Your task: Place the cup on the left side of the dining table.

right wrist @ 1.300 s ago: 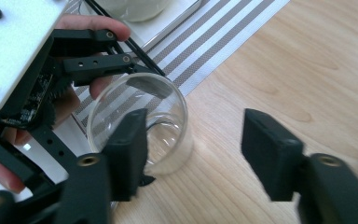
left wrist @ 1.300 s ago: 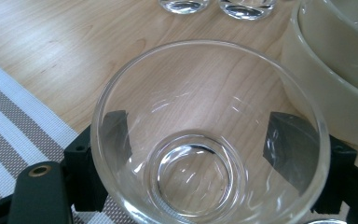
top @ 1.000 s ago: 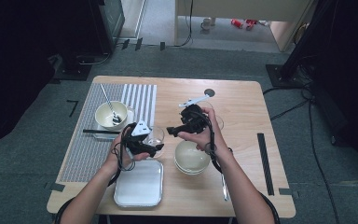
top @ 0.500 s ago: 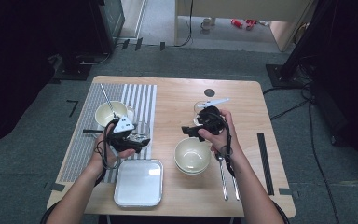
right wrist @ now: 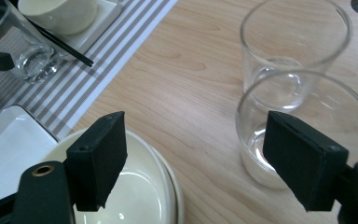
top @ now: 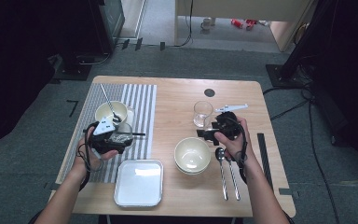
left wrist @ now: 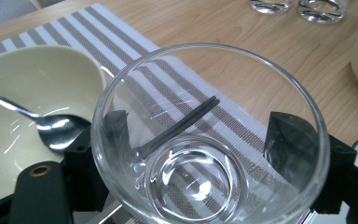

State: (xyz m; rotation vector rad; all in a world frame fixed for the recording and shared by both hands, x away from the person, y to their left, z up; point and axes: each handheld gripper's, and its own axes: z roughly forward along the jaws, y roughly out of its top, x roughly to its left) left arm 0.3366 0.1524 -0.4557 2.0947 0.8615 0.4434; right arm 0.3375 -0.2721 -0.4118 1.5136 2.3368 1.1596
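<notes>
A lab or recording studio is suggested, with a dining scene staged in it. A wooden table (top: 177, 93) is laid with a striped placemat (top: 140, 100), bowls (top: 192, 155), glasses (top: 203, 113) and spoons (top: 222, 172), yet it is set on grey carpet (top: 32, 140) marked with black tape. Cables (top: 317, 149) are trailed across the floor, and dark equipment stands (top: 303, 51) are placed around the table.

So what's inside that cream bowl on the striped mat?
A metal spoon rests in the cream bowl, its head down on the bowl's floor and its handle leaning out over the rim. No food shows. The glass held in the left gripper hides part of the bowl.
</notes>
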